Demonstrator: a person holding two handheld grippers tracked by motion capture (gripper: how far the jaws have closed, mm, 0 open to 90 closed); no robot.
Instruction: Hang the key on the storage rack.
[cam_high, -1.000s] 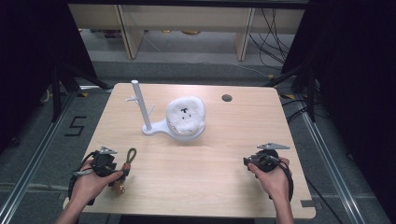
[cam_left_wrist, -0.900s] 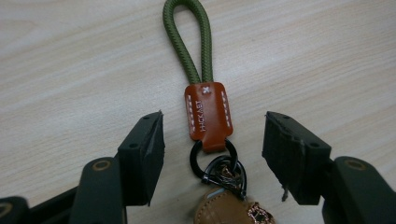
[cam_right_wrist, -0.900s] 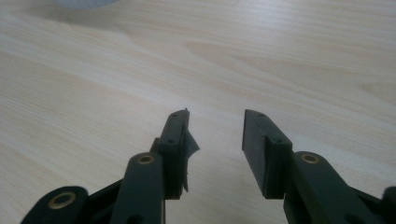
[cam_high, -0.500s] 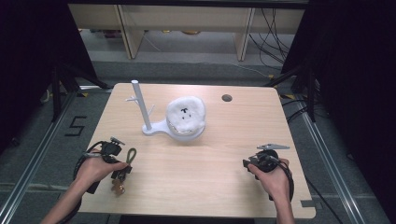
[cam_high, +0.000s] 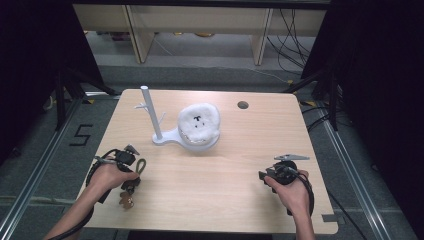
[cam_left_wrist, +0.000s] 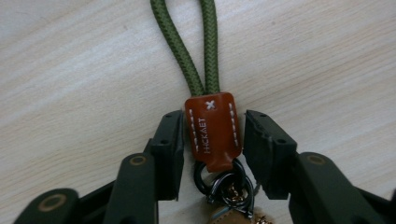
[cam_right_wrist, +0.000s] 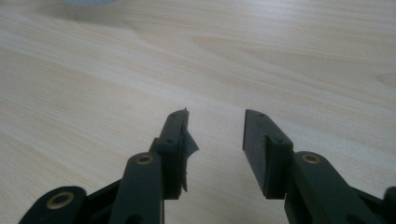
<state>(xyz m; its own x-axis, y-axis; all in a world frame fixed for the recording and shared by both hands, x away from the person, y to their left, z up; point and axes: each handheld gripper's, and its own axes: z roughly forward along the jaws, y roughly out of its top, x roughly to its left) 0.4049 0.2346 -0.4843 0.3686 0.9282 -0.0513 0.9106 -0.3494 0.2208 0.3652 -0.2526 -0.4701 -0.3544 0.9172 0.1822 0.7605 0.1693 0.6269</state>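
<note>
Key fob (cam_left_wrist: 212, 128): brown leather tab with white stitching, a doubled olive-green cord loop (cam_left_wrist: 198, 46) running out of its top and dark metal rings (cam_left_wrist: 224, 184) below, lying flat on the counter (cam_high: 225, 170) near its front left corner. Left hand-held gripper (cam_left_wrist: 212, 140) straddles the tab; its jaws have just been closing, the tab sits between them, with a narrow gap visible on each side, so not yet pinched. In the high view the left hand-held gripper (cam_high: 126, 159) sits over the fob (cam_high: 129, 192), cord loop (cam_high: 141, 166) just beside it. Right hand-held gripper (cam_right_wrist: 215, 140) rests low over bare wood near the front right, jaws spread, nothing between them; held in the right hand (cam_high: 292, 192). Counter surface: pale wood grain, rounded corners, a round cable hole (cam_high: 243, 105) toward the far edge. Mid-counter stands a white branched stand (cam_high: 152, 117) with a fluffy white object (cam_high: 199, 122) on its base. Room: grey floor with a taped "5" (cam_high: 82, 135) at left, cables (cam_high: 295, 45) on the floor at the far right, pale shelving (cam_high: 200, 20) behind, dark surrounds on both sides.
</note>
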